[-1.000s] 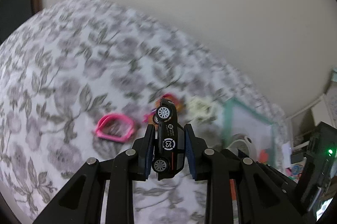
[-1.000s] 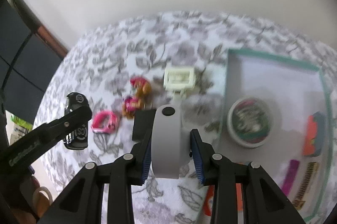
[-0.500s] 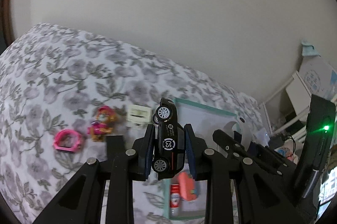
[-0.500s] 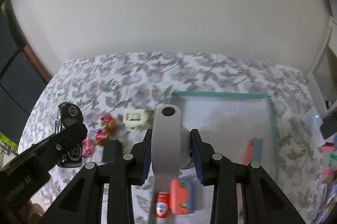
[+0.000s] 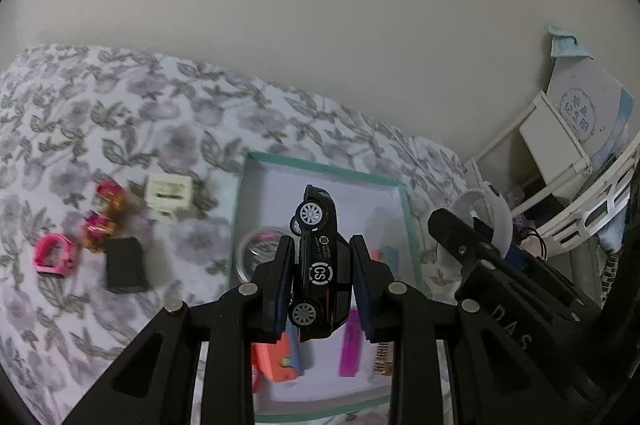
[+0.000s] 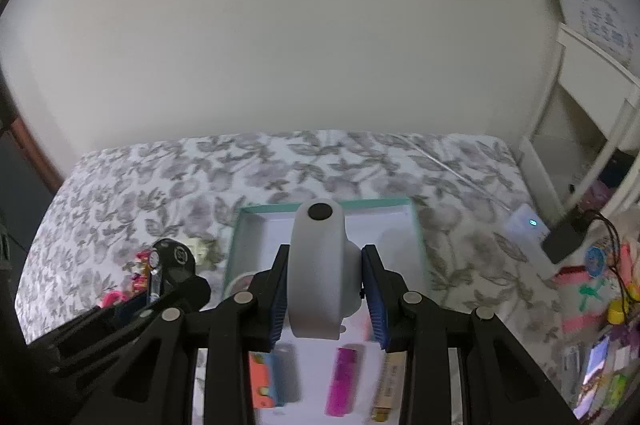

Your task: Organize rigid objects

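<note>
Our left gripper (image 5: pixel 322 285) is closed on a black toy car (image 5: pixel 320 265), and the pads press on its roof and its underside, so the car stands nose up with one side and two wheels facing the camera. Our right gripper (image 6: pixel 326 291) is clamped on a grey rounded device (image 6: pixel 318 265) with a black dot near its top; what kind of device it is, we cannot tell. Both things hang in the air above the shallow tray with a teal rim (image 5: pixel 320 167), which lies on the flowered bedsheet (image 5: pixel 120 121).

We judge that we are in the carrying step: two rigid objects are taken up and are brought over the tray, but they are not yet set down. The next move, in our opinion, calls for lowering each gripper to a free part of the tray floor and only then opening the jaws. The free room seems to be in the far half, because a round tin (image 5: pixel 256 253), an orange piece (image 5: pixel 272 357), a magenta stick (image 6: pixel 342 379) and a yellowish strip (image 6: pixel 386 385) already lie in the near half.

The car looks hard and glossy, with silver wheel hubs and a white round "CS" mark on the door. On the sheet, well apart from the tray, a pink ring (image 5: pixel 52 255), a black block (image 5: pixel 124 265), small pink and orange figures (image 5: pixel 104 213) and a cream box (image 5: pixel 168 191) are not yet in it.
</note>
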The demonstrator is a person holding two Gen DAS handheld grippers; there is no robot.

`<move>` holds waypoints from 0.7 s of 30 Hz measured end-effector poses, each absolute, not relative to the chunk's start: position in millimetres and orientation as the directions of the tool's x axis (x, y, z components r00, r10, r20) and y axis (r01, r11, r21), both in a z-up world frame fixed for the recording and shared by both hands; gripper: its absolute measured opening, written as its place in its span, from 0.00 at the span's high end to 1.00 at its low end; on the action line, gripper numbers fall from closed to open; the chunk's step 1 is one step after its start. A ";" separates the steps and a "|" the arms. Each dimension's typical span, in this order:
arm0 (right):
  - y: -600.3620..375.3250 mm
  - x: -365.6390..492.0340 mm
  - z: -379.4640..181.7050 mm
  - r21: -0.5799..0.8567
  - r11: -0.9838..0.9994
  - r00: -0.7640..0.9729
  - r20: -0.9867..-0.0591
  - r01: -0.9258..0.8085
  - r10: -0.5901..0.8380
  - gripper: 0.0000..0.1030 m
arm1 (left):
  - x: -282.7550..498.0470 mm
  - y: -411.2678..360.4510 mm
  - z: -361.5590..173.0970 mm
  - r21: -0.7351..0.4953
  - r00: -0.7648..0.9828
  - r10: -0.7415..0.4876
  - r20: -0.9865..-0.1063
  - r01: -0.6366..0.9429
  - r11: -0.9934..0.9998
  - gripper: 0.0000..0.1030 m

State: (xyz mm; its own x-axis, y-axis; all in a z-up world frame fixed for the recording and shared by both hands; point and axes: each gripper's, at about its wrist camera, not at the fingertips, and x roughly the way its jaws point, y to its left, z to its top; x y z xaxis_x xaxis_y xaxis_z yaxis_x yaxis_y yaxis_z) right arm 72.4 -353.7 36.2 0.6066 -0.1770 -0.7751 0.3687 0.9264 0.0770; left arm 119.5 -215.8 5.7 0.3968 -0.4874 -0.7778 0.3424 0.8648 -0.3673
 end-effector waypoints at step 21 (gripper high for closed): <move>-379.6 82.0 -45.4 0.073 0.911 0.416 -0.902 0.405 -0.113 0.64 | 118.5 -235.1 -66.2 -0.341 0.244 -0.427 -0.871 0.324 0.882 0.72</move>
State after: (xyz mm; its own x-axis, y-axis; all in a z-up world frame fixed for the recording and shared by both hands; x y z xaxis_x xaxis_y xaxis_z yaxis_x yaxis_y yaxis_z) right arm 82.0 -379.6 -45.4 0.4160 -0.1125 -0.9024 0.4053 0.9113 0.0732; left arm 118.5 -235.1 -66.2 0.2444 -0.4267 -0.8707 0.3243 0.8822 -0.3413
